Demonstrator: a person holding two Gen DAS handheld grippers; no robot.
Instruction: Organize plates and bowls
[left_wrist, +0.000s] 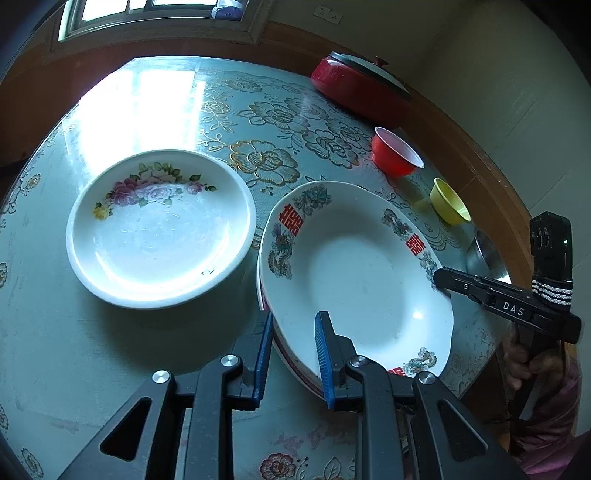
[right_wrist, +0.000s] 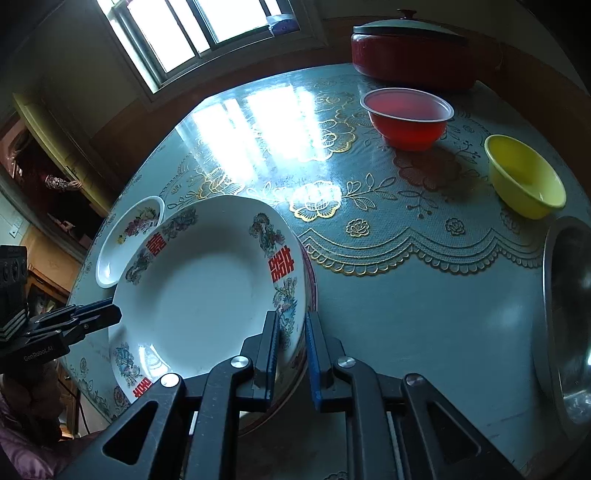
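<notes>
A white plate with dragons and red characters (left_wrist: 362, 280) (right_wrist: 207, 295) tops a stack of red-rimmed plates near the table's front edge. My left gripper (left_wrist: 293, 321) is shut on its near-left rim, one blue pad inside the dish and one outside. It shows at the left of the right wrist view (right_wrist: 110, 314). My right gripper (right_wrist: 291, 319) is shut on the opposite rim, which fills the gap between its pads. Its tip shows on that rim in the left wrist view (left_wrist: 439, 277). A white plate with pink flowers (left_wrist: 159, 236) (right_wrist: 125, 240) lies flat beside the stack.
On the flowered tablecloth (left_wrist: 110, 369) stand a red bowl (left_wrist: 397, 155) (right_wrist: 406, 118) and a yellow bowl (left_wrist: 448, 203) (right_wrist: 524, 177). A steel bowl (right_wrist: 565, 314) sits at the right edge. A red lidded pot (left_wrist: 354, 85) (right_wrist: 410, 55) stands at the back by the wall.
</notes>
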